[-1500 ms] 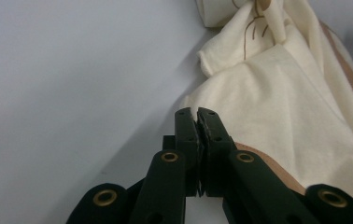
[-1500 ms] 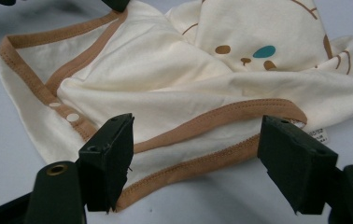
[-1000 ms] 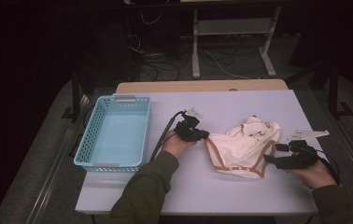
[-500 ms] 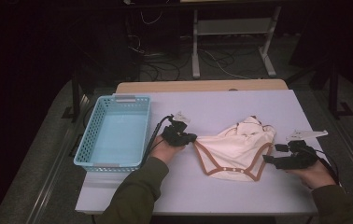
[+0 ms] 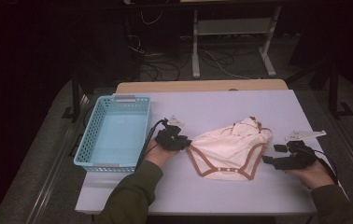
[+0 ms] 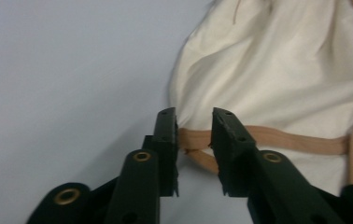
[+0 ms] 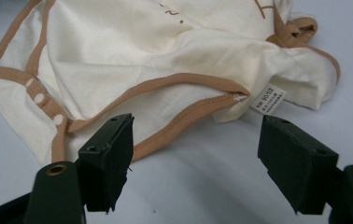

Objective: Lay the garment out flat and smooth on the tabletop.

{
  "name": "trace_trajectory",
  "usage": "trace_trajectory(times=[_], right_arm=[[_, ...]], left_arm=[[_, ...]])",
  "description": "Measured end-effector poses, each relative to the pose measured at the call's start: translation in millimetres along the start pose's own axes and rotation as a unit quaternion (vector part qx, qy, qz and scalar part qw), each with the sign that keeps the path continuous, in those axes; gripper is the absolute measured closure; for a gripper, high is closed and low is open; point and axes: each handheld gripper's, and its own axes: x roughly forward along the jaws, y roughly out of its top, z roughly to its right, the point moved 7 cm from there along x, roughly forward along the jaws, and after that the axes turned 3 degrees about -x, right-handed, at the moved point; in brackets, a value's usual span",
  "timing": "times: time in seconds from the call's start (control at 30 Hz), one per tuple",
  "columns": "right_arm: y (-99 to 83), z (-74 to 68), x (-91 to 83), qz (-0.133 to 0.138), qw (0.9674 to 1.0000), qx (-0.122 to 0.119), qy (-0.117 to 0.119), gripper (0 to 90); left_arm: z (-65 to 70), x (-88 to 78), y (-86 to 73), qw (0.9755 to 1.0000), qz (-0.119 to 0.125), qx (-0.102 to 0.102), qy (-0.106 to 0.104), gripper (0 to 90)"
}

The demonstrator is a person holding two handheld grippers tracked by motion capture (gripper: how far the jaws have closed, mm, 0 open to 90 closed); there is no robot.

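A cream baby bodysuit (image 5: pixel 230 149) with tan trim lies spread on the white table, its snap-button edge toward the person. My left gripper (image 5: pixel 186 143) sits at its left corner. In the left gripper view the jaws (image 6: pixel 194 116) have just been opening; the tan trim (image 6: pixel 282 137) lies in the gap between them and the pads do not press it. My right gripper (image 5: pixel 270 157) rests by the garment's right edge, open. In the right gripper view its jaws (image 7: pixel 195 126) stand wide apart with bare table between them, and the bodysuit (image 7: pixel 165 56) and its label (image 7: pixel 271 99) lie just ahead.
A light blue plastic basket (image 5: pixel 86 144) stands empty on the table's left side, close to my left hand. The white table (image 5: pixel 221 107) has free room behind the garment. Dark floor, cables and a metal stand lie beyond the far edge.
My left gripper drew the garment's left corner leftward, so the bodysuit went from bunched to spread out, then its jaws parted. The right gripper stayed put.
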Motion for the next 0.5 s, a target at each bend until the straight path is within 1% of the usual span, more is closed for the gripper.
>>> trace_trajectory(times=[0.03,0.07,0.1,0.13,0.17,0.2,0.23,0.27,0.3,0.37,0.43,0.5], right_arm=[[-0.2,-1.1,0.1,-0.001,1.0,0.0,0.003,25.7],[-0.2,-1.1,0.1,-0.001,1.0,0.0,0.003,25.7],[-0.3,-1.2,0.4,-0.002,1.0,-0.002,0.004,25.8],[-0.3,-1.7,0.9,-0.001,1.0,-0.002,0.005,26.2],[-0.5,-4.1,1.3,-0.004,0.9999,-0.001,0.012,27.1],[-0.5,-4.1,1.3,-0.004,0.9999,-0.001,0.012,27.1],[-0.4,-5.1,1.5,-0.004,0.9999,-0.001,0.014,27.8],[-0.1,-7.2,1.5,-0.005,0.9998,-0.001,0.017,28.4],[0.3,-8.6,1.5,-0.004,0.9998,0.001,0.021,29.2],[1.1,-11.8,1.2,-0.002,0.9996,0.0,0.029,29.9],[2.4,-15.7,0.6,0.0,0.9994,0.0,0.034,30.9],[3.5,-20.2,0.1,0.002,0.9993,0.0,0.039,31.4]], left_arm=[[3.5,-2.6,1.6,1.0,0.006,0.006,-0.001,61.1],[5.9,-4.3,2.4,0.9999,0.009,0.008,-0.004,61.1],[9.8,-6.0,3.4,0.9997,0.013,0.012,-0.014,59.9],[13.7,-7.8,4.0,0.9995,0.016,0.019,-0.018,57.9],[18.3,-9.1,3.9,0.9992,0.018,0.026,-0.024,53.6],[23.6,-9.7,3.3,0.9988,0.016,0.03,-0.034,53.6],[29.6,-10.1,2.4,0.9982,0.015,0.04,-0.042,51.7],[34.9,-9.7,1.7,0.9977,0.015,0.043,-0.051,49.1],[38.2,-9.8,0.7,0.997,0.011,0.049,-0.058,48.3],[46.4,-9.5,-0.8,0.9955,0.013,0.055,-0.076,45.7],[54.7,-9.1,-3.1,0.9938,0.014,0.063,-0.091,44.9],[59.9,-8.4,-4.7,0.9929,0.017,0.067,-0.097,44.2]])
